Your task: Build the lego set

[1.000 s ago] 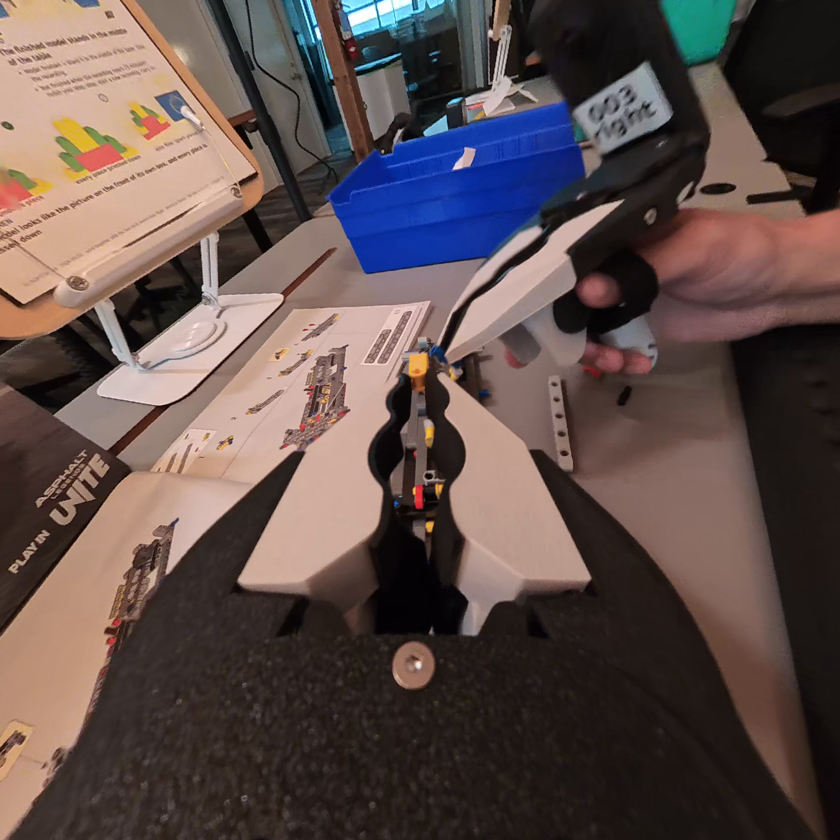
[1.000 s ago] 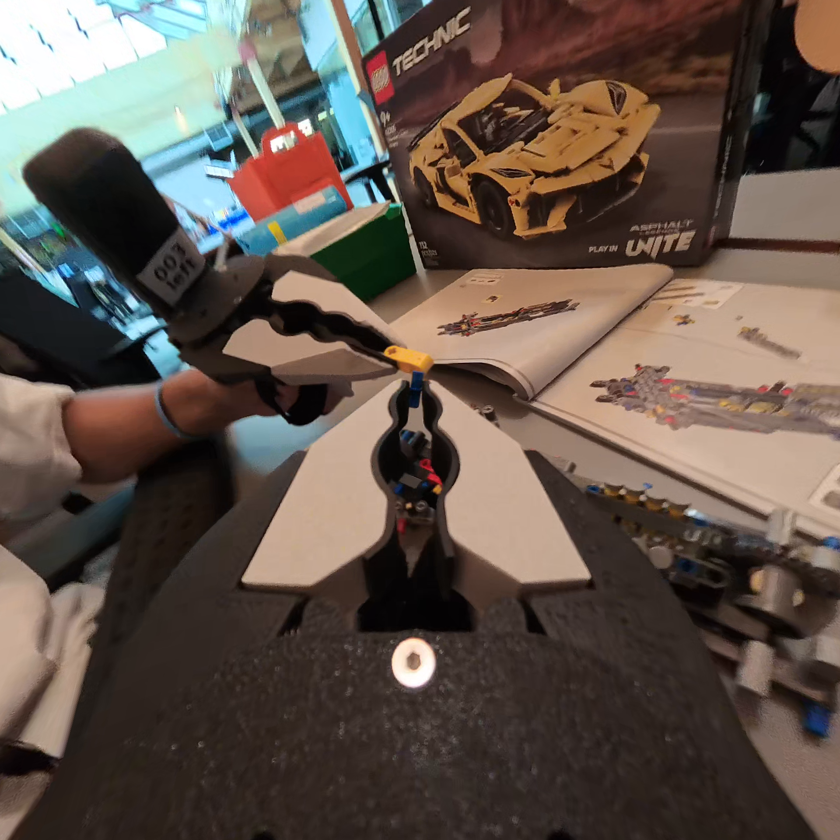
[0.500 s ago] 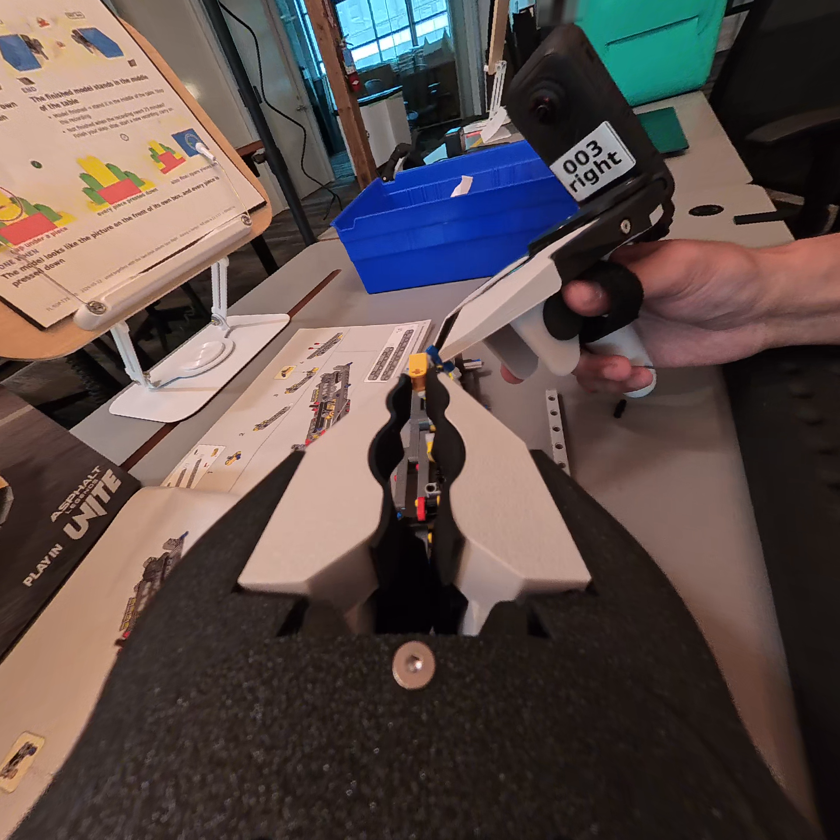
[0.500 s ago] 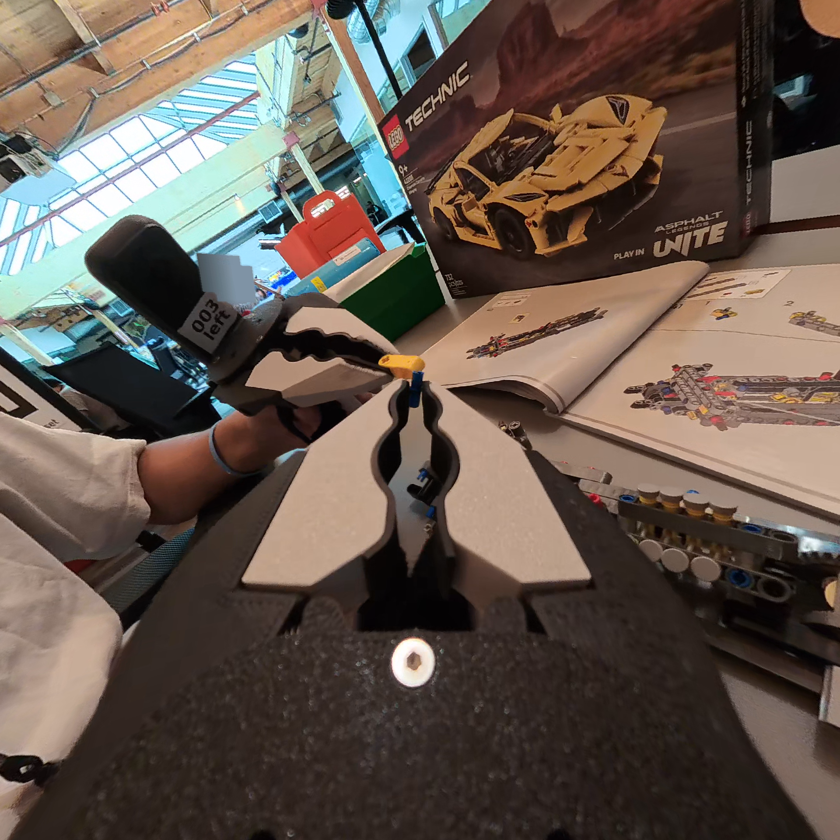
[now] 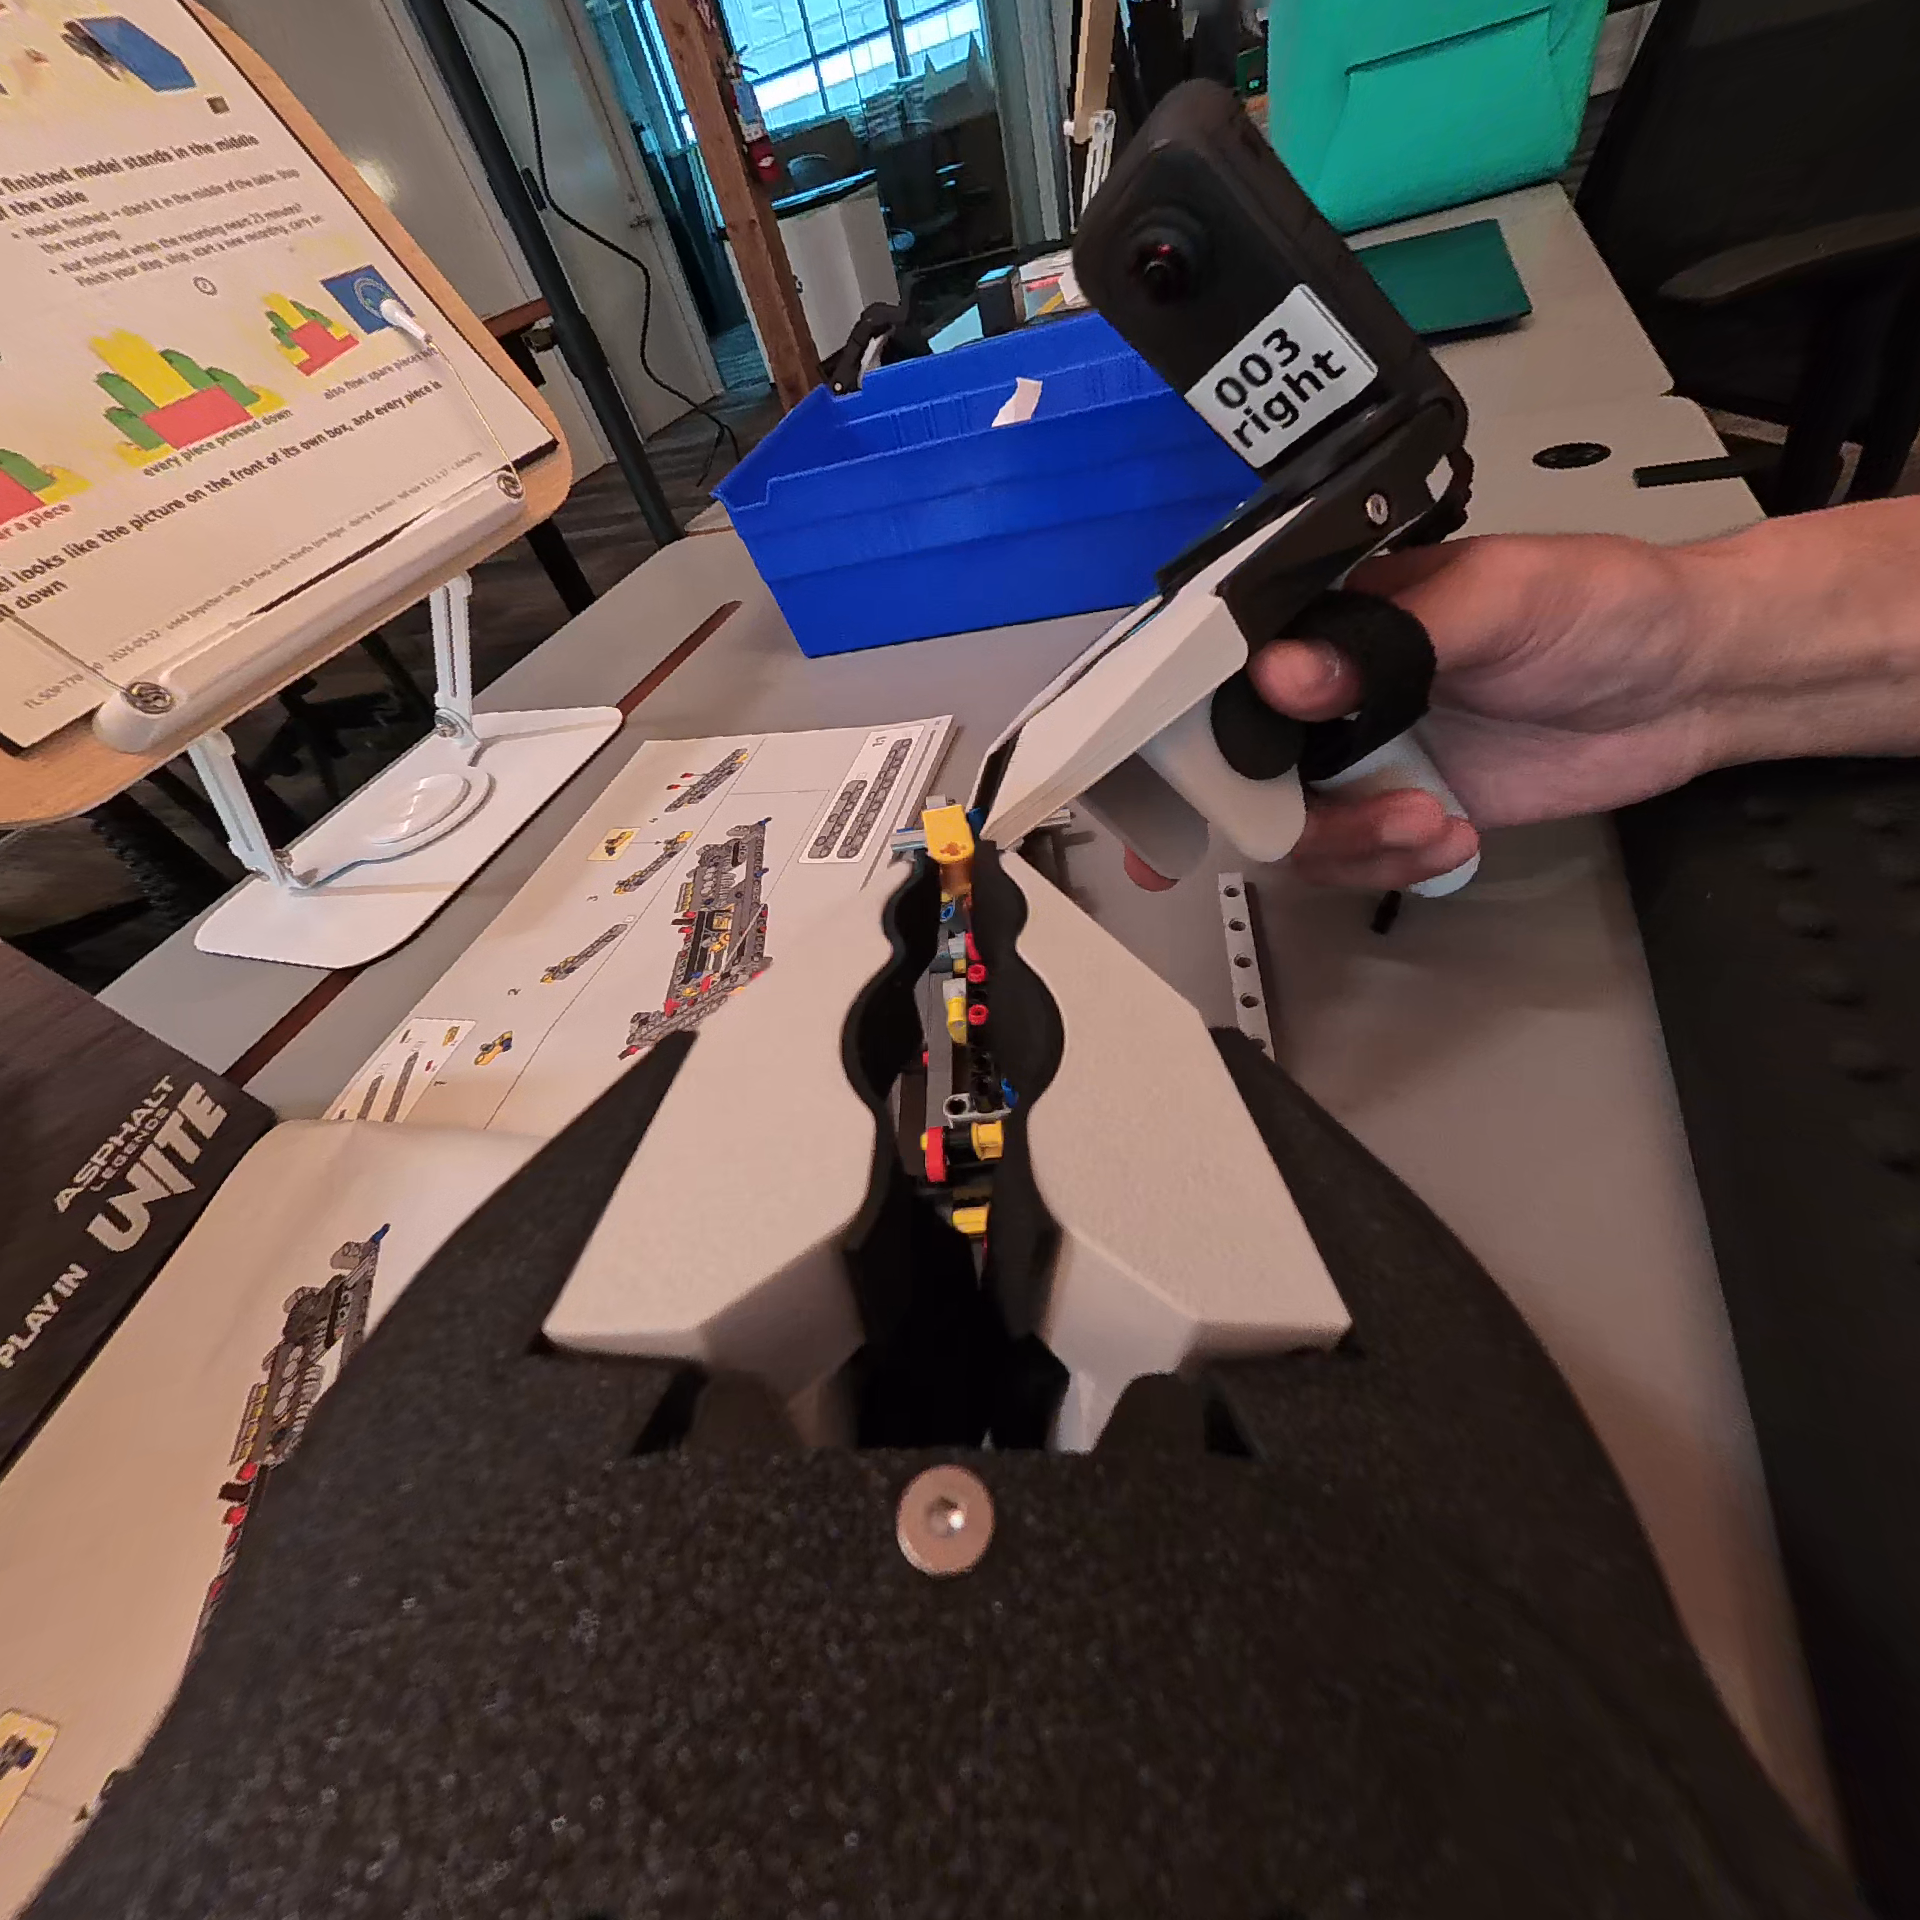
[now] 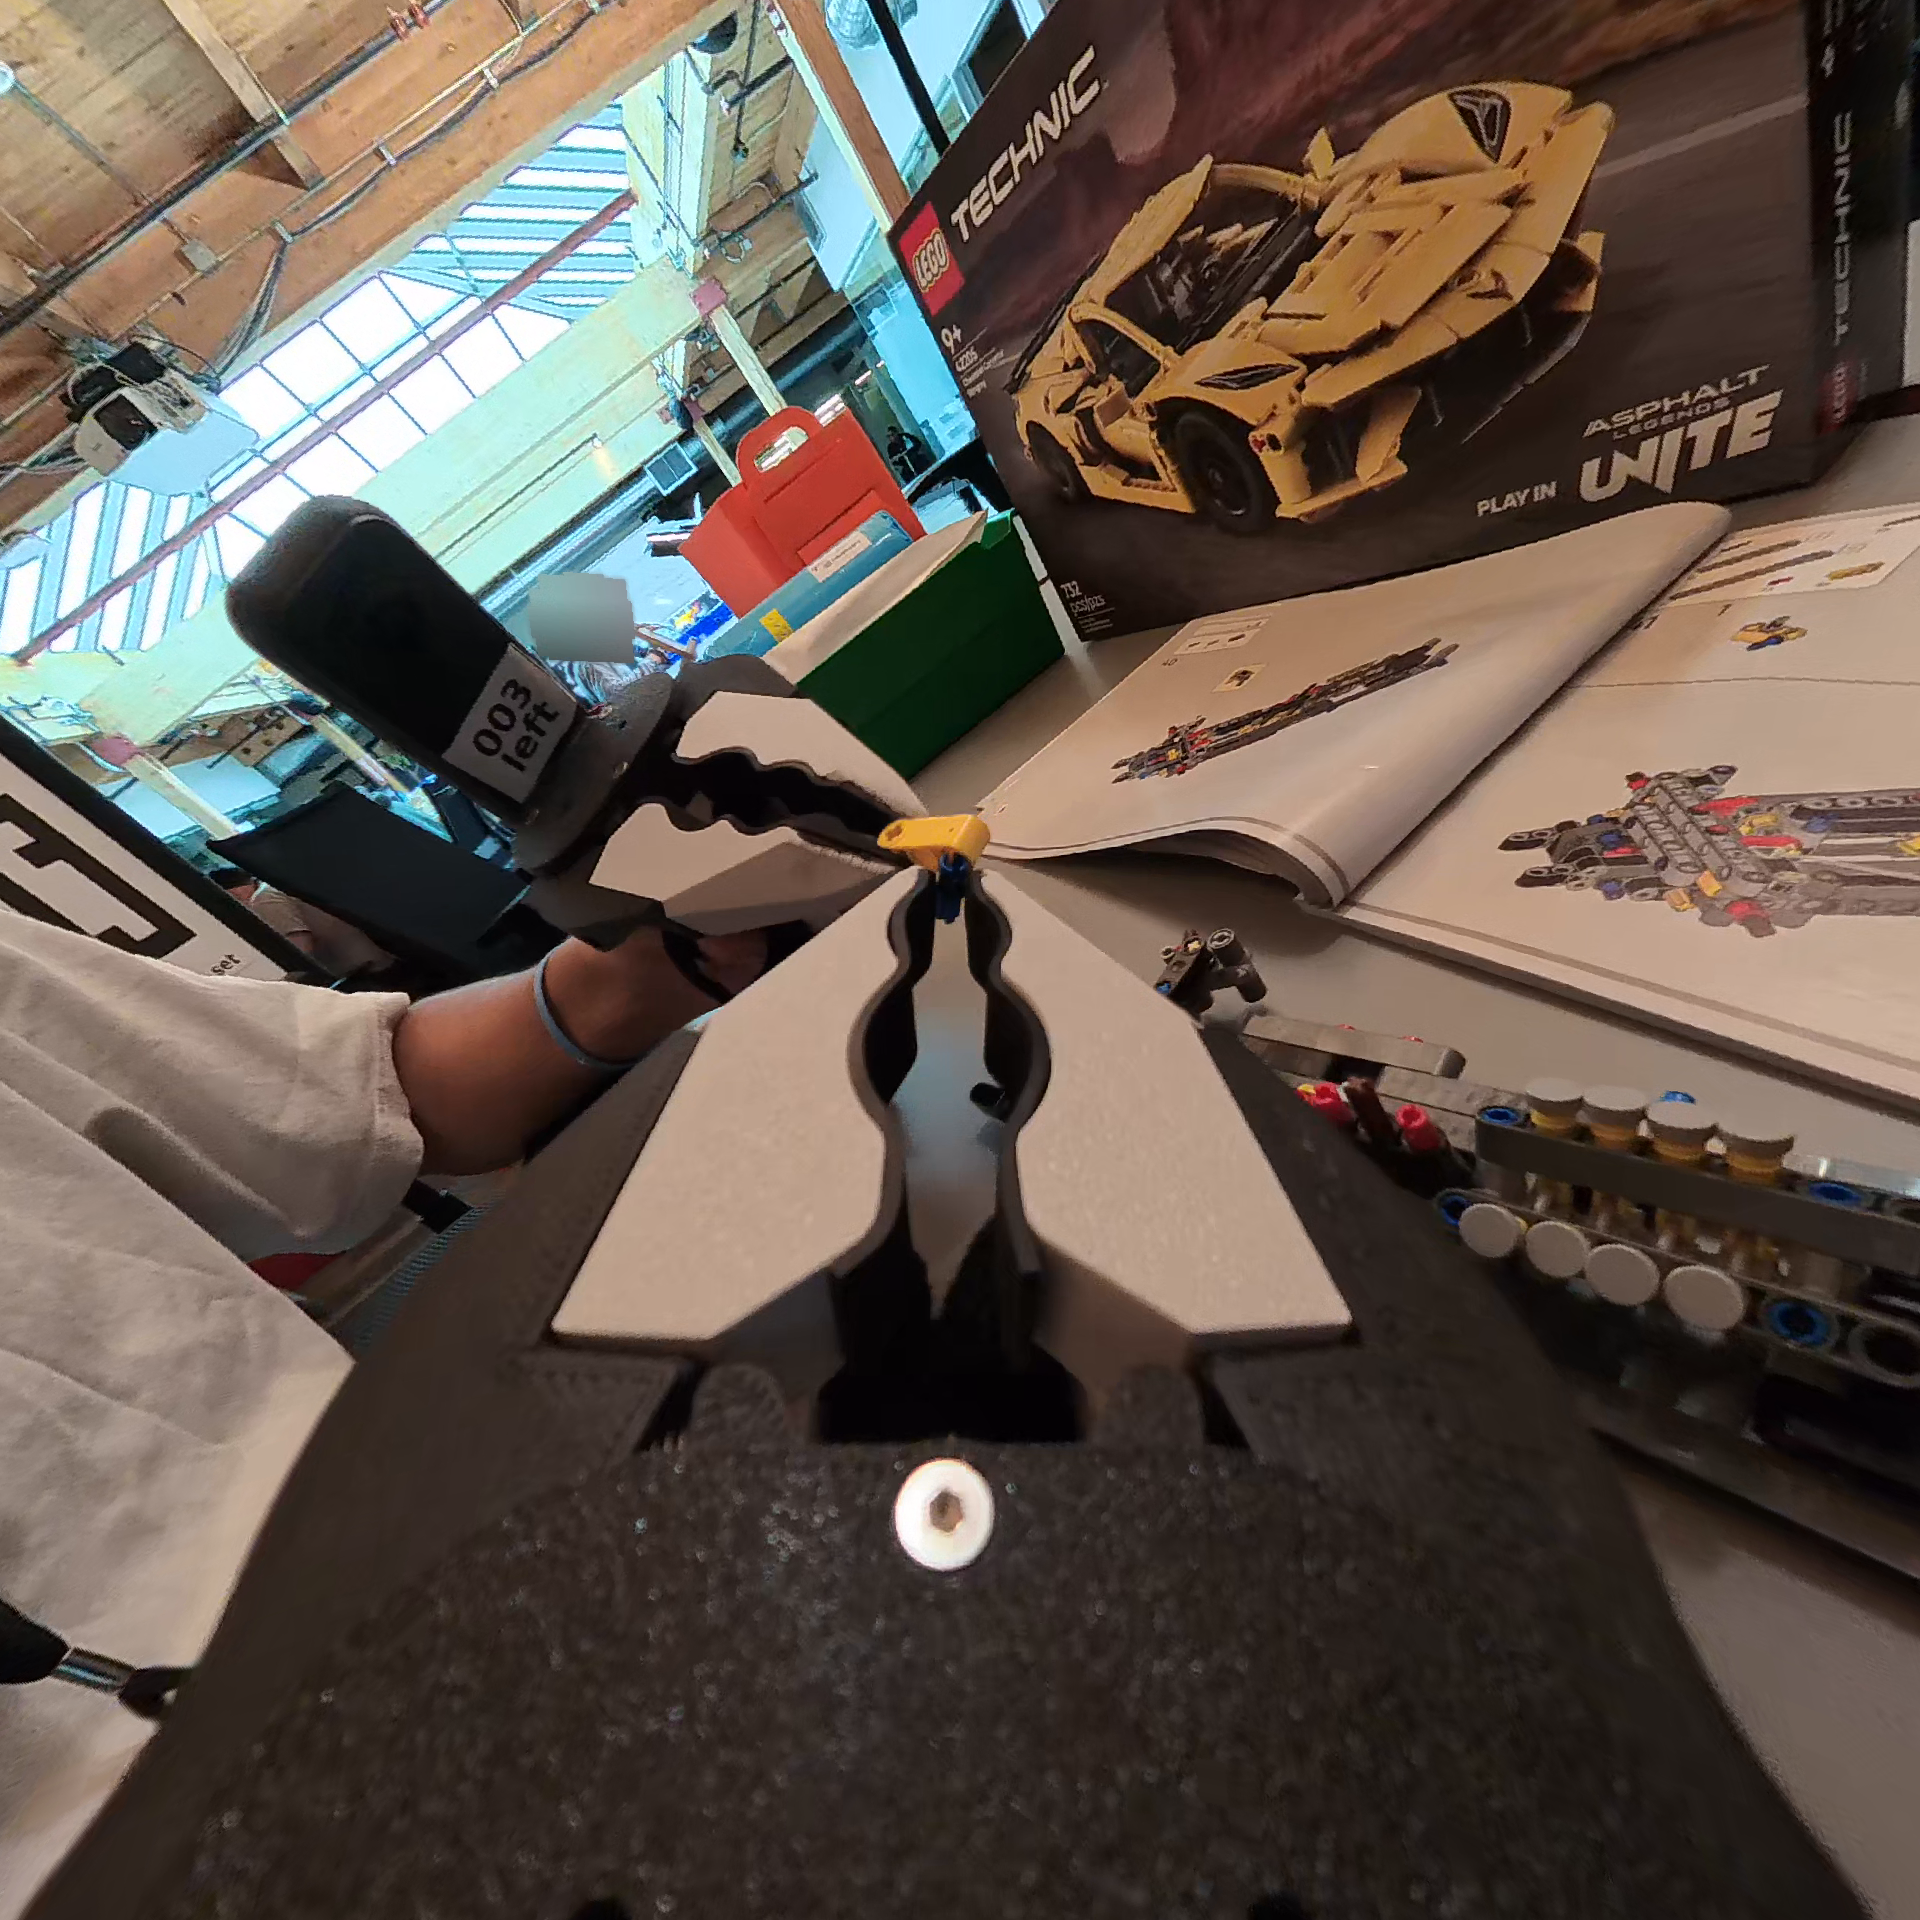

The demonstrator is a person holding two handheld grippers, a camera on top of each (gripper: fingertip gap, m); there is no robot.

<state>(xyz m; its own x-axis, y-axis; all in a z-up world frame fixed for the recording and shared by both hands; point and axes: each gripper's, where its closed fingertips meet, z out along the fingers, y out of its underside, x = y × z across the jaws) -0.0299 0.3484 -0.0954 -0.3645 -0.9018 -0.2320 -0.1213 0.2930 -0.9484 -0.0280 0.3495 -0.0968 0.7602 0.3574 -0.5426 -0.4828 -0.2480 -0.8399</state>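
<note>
My left gripper (image 5: 948, 868) is shut on a small yellow lego piece (image 5: 945, 834) at its tips, held above the table. My right gripper (image 6: 945, 883) is shut on a small blue pin (image 6: 948, 883), and the pin's end meets the underside of the yellow piece (image 6: 932, 831). The two grippers meet tip to tip; the left gripper (image 6: 894, 821) shows from the side in the right wrist view, the right gripper (image 5: 992, 816) in the left wrist view. The long grey lego assembly (image 6: 1662, 1226) lies on the table; part of it shows between my left fingers (image 5: 961, 1060).
The open instruction booklet (image 6: 1455, 727) and the set's box (image 6: 1351, 281) lie beyond the assembly. A blue bin (image 5: 966, 499) and a green bin (image 6: 935, 644) stand on the table. A sheet on a stand (image 5: 208, 364) is far left. A grey holed beam (image 5: 1242, 966) lies right. The tips of both grippers are at nearly the same place.
Both grippers have stayed tip to tip, pin against yellow piece, and have shifted together. The right wrist view has tilted up and left, so the assembly now sits to the right of its fingers.
</note>
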